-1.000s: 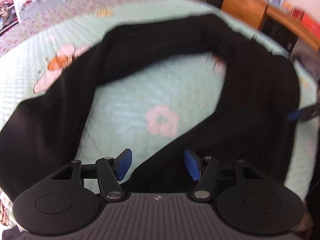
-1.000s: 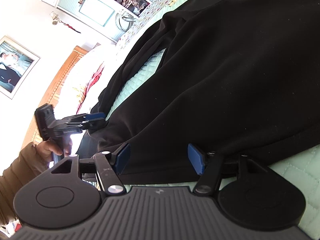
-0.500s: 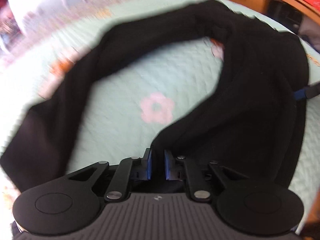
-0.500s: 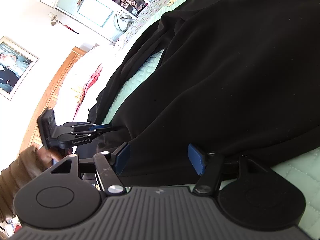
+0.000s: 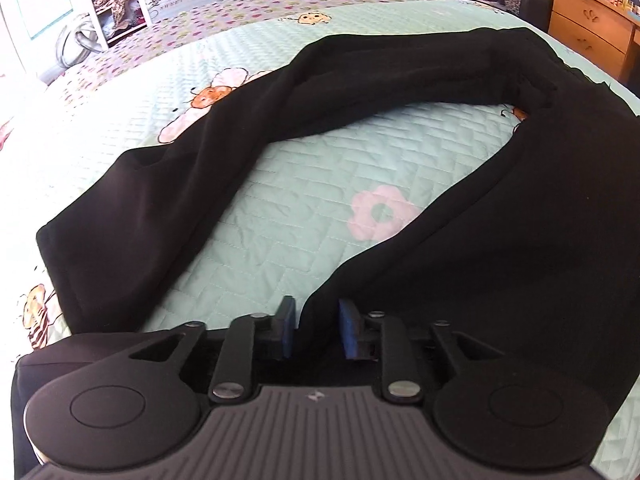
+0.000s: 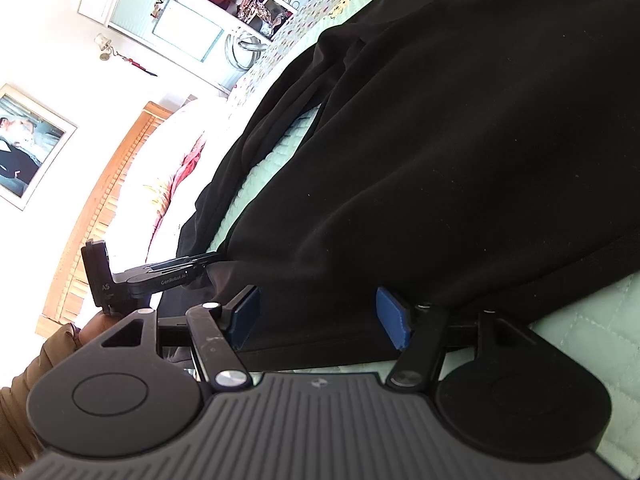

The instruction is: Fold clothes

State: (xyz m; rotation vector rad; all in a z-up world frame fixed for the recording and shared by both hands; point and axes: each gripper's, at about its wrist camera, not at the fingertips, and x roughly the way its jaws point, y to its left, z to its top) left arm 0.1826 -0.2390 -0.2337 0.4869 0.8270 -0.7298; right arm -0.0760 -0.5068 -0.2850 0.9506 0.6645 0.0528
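Note:
A pair of black trousers [image 5: 540,184] lies on the green quilted bed [image 5: 320,208], its two legs spread in an arch. My left gripper [image 5: 316,330] is shut on the hem of the right-hand leg, with black cloth pinched between its blue pads [image 5: 349,332]. In the right wrist view the trousers [image 6: 460,140] fill most of the frame. My right gripper [image 6: 320,320] is open, its jaws wide on either side of the waistband edge. The left gripper [image 6: 168,276] shows there at the left, held by a hand.
A white wardrobe [image 5: 72,12] stands beyond the far side of the bed. A wooden dresser [image 5: 592,28] stands at the far right. A wooden headboard [image 6: 108,204] and pillows lie at the left of the right wrist view.
My left gripper went from open to closed on the trouser leg hem, then swung left with it. My right gripper stayed open at the waistband.

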